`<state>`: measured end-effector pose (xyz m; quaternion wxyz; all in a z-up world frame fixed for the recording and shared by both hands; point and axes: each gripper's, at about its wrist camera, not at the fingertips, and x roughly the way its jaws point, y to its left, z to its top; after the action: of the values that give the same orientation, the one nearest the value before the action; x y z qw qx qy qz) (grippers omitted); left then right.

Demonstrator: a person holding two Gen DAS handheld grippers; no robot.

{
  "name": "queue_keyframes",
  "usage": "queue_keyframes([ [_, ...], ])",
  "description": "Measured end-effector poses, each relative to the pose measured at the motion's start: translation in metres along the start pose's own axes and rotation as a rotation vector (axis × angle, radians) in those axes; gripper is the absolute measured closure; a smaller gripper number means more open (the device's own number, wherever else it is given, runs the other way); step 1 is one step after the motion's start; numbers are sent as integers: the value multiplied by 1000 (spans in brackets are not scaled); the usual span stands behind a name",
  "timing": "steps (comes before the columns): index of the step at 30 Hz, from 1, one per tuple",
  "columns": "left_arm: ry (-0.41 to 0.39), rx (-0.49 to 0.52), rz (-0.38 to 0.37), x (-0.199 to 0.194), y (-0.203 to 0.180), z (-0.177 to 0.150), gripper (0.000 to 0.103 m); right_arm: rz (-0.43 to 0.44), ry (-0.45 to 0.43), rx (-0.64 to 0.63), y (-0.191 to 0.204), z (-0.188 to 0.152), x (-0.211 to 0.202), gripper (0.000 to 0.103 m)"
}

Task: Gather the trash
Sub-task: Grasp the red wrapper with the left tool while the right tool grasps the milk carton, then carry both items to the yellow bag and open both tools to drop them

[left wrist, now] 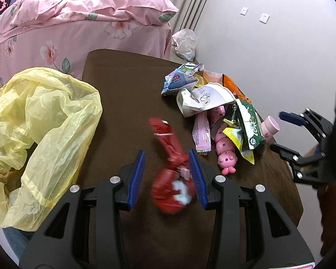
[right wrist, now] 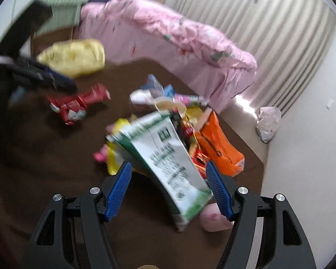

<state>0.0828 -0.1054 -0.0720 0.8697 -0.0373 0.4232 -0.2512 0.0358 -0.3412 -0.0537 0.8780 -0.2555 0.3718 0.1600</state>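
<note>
1. The left gripper (left wrist: 166,174) hangs over the brown desk (left wrist: 123,85) with its jaws apart; a crumpled red wrapper (left wrist: 172,172) lies between them, close against the right pad, and nothing is clamped.
2. The right gripper (right wrist: 169,188) has its jaws spread wide on either side of a green and white packet (right wrist: 168,163); this view is blurred, so contact cannot be confirmed.
3. A pile of trash lies on the right part of the desk: a white paper bag (left wrist: 203,98), a blue and white packet (left wrist: 179,80), an orange packet (right wrist: 217,145) and a pink toy (left wrist: 224,150).
4. A pink cup (left wrist: 270,127) stands just beside the pile.
5. A yellow plastic bag (left wrist: 40,130) sits open at the desk's left edge, well apart from the pile.
6. A bed with pink floral bedding (left wrist: 78,22) stands behind the desk.
</note>
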Motion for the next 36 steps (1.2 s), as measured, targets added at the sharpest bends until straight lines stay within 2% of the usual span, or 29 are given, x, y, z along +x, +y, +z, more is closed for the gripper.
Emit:
queue_keyframes([
  [5, 15, 5, 5, 6, 0, 1, 65, 108, 48, -51, -21, 20, 34, 38],
  [9, 19, 3, 15, 6, 2, 0, 65, 152, 89, -40, -21, 32, 59, 38],
  [14, 26, -9, 15, 8, 7, -1, 65, 191, 69, -21, -15, 42, 67, 38],
  [20, 46, -34, -2, 13, 12, -5, 65, 217, -18, 211, -32, 46, 31, 40],
  [25, 58, -8, -30, 14, 4, -7, 64, 97, -126, 338, -32, 41, -17, 40],
  [29, 64, 10, -35, 15, -5, -7, 64, 74, -178, 467, -44, 27, -36, 40],
  [33, 90, -22, 9, 28, -6, 2, 64, 15, -187, 507, -45, 13, -44, 40],
  [36, 122, -23, 35, 43, -8, 5, 63, 9, -204, 534, -44, 5, -45, 40],
])
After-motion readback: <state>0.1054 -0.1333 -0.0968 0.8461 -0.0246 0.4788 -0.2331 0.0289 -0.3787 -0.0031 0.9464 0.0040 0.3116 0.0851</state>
